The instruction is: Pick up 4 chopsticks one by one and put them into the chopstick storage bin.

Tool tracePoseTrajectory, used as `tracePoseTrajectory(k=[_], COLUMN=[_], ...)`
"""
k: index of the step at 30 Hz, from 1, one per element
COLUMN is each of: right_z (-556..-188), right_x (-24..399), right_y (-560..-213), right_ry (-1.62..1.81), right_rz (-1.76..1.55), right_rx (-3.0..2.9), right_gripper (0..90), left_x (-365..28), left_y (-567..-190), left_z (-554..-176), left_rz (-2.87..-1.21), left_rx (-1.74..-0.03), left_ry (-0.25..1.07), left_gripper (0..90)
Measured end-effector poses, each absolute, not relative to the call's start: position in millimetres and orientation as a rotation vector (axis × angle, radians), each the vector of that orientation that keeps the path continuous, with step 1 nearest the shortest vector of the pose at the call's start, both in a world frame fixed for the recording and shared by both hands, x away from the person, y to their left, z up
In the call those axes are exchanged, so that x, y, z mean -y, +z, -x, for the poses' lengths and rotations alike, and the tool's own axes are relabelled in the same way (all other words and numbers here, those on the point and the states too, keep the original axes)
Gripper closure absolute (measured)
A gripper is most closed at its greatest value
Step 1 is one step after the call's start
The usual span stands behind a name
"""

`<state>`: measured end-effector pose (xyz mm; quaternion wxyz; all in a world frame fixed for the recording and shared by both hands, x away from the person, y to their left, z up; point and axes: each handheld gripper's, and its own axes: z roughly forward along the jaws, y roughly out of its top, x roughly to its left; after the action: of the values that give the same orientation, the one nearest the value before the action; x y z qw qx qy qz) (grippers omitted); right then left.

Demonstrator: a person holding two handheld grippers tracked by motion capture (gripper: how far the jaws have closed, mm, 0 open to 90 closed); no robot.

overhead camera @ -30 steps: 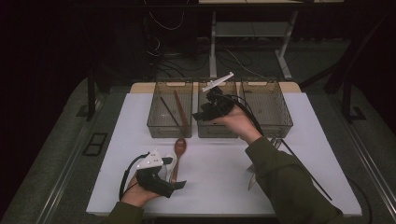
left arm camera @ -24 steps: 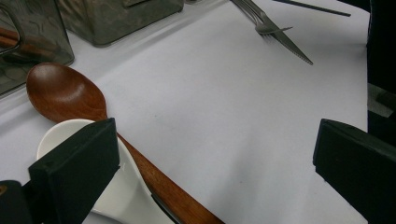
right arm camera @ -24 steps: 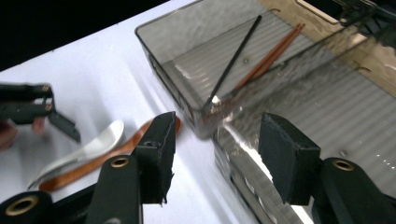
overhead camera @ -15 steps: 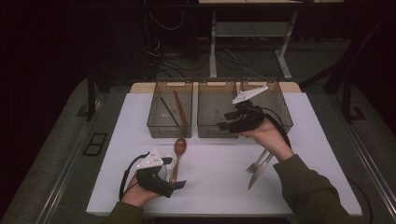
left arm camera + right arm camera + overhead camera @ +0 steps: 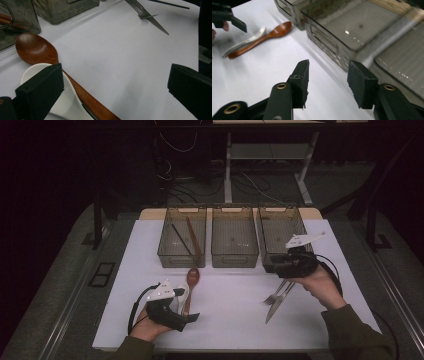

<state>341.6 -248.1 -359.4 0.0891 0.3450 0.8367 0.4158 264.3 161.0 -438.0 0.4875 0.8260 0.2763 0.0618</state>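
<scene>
Meanwhile the right claw (image 5: 280, 269), its jaws just closing with nothing between them, hovers at centre right above the fork (image 5: 276, 292) and knife (image 5: 278, 302) on the white counter (image 5: 225, 315), while the left claw (image 5: 192, 317) gapes released at lower left beside the wooden spoon (image 5: 191, 280) and white spoon (image 5: 180, 295)

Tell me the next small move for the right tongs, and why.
Probably lower the right tongs toward the fork and knife lying on the white mat just below them. Their jaws have just been closing, yet stand apart with nothing between them in the right gripper view, and the right bin beside them looks empty.
</scene>
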Motion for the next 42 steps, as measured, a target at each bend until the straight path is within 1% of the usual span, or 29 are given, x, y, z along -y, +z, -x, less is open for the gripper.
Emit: tracePoseTrajectory(k=[14,20,28,33,36,42], right_z=[-318.0,-308.0,-295.7,-289.1,-287.9,-290.7], right_x=[319.3,343.7,370.8,382.5,385.7,384.5], right_y=[-386.2,-395.6,-410.7,-420.3,-426.2,-433.5], right_ry=[1.129,1.106,0.986,0.937,0.904,0.856], right_rz=[-1.202,-1.273,-1.335,-1.37,-1.377,-1.384], right_rx=[-2.451,-2.423,-2.401,-2.4,-2.394,-2.412], right_gripper=[54.9,59.5,65.2,69.9,74.2,77.6], left_x=[-160.5,-160.5,-160.6,-160.1,-159.8,-160.2], left_y=[-437.5,-437.5,-437.3,-437.3,-437.2,-437.6], left_z=[-263.6,-263.5,-263.4,-263.1,-263.2,-263.1], left_rz=[-2.008,-2.009,-2.01,-2.011,-2.015,-2.014], left_rx=[-0.672,-0.672,-0.673,-0.671,-0.668,-0.67], left_ry=[0.154,0.155,0.156,0.154,0.153,0.154], left_gripper=[0.0,0.0,0.0,0.0,0.0,0.0])
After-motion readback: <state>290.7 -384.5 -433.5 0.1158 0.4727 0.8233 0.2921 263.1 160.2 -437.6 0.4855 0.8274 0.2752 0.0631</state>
